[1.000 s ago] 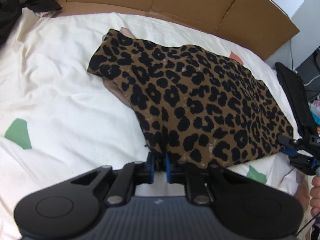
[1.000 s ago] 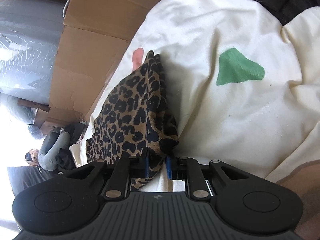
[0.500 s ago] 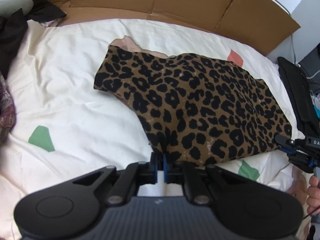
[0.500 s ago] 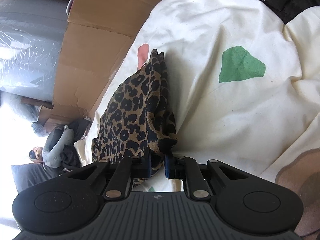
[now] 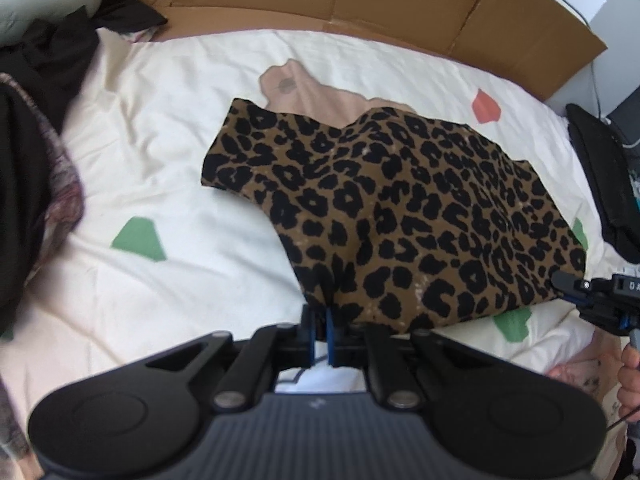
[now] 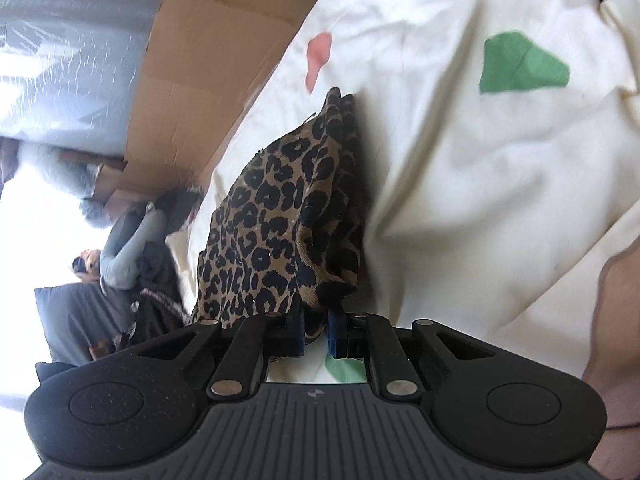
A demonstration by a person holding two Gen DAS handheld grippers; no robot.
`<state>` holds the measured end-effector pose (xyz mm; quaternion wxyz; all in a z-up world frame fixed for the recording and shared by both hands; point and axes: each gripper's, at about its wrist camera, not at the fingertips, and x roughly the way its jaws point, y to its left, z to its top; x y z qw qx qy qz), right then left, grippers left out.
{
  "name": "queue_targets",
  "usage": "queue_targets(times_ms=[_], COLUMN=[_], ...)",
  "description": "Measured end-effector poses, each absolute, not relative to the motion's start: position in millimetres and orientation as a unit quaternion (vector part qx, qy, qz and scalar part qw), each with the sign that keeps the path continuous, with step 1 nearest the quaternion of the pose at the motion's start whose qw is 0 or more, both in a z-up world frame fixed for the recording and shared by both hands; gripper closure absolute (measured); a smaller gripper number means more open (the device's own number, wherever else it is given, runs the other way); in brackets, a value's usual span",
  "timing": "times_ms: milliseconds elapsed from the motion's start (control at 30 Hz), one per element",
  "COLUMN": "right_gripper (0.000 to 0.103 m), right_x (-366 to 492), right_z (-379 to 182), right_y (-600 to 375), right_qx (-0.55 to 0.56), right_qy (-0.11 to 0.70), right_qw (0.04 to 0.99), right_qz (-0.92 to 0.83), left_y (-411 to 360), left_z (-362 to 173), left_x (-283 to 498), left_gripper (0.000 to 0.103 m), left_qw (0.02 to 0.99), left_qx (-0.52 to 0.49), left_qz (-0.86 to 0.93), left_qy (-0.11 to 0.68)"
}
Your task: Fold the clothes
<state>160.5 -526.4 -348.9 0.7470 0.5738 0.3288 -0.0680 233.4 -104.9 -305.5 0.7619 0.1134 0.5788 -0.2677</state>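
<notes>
1. Where the leopard-print garment (image 5: pixel 400 216) meets the left gripper (image 5: pixel 319 336), its pinched corner is bunched and partly hidden between the closed jaws.
2. Only the left wrist view shows the garment spread over the cream bedsheet (image 5: pixel 168 152), with the right gripper (image 5: pixel 560 280) at its far corner; the right wrist view shows that gripper (image 6: pixel 316 332) clamped on folded layers (image 6: pixel 280 224).
3. Brown cardboard (image 5: pixel 360 4) is seen beyond the wrinkled sheet.
</notes>
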Motion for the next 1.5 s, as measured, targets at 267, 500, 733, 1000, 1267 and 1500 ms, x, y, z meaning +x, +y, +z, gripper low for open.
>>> queue_targets(times_ms=[267,500,733,1000,1267,1500], right_gripper=[0.094,0.095,0.095,0.095,0.096,0.096], right_x=[161.8,159.7,158.7,166.6,178.8,188.1], right_z=[-348.0,-339.5,-330.5,-313.7,-306.2,-300.4], right_y=[-515.0,-529.5,-548.2,-567.1,-583.7,-606.7], right_qx=[0.565,0.563,0.56,0.532,0.516,0.502], right_qy=[0.343,0.327,0.31,0.3,0.3,0.301], right_qw=[0.749,0.755,0.762,0.782,0.789,0.796], right_qz=[-0.05,-0.07,-0.095,-0.124,-0.146,-0.155], left_y=[-123.3,-152.3,-197.3,-256.6,-302.9,-342.3], left_z=[-304.1,-315.2,-324.1,-326.4,-327.0,-321.8], left_x=[231.3,227.2,222.5,228.4,244.4,271.2], left_gripper=[0.098,0.098,0.098,0.098,0.103,0.103], left_qw=[0.754,0.74,0.715,0.685,0.668,0.674], left_qx=[0.106,0.084,0.073,0.081,0.099,0.103], left_qz=[-0.254,-0.257,-0.278,-0.323,-0.331,-0.319], left_qy=[0.596,0.615,0.637,0.648,0.659,0.658])
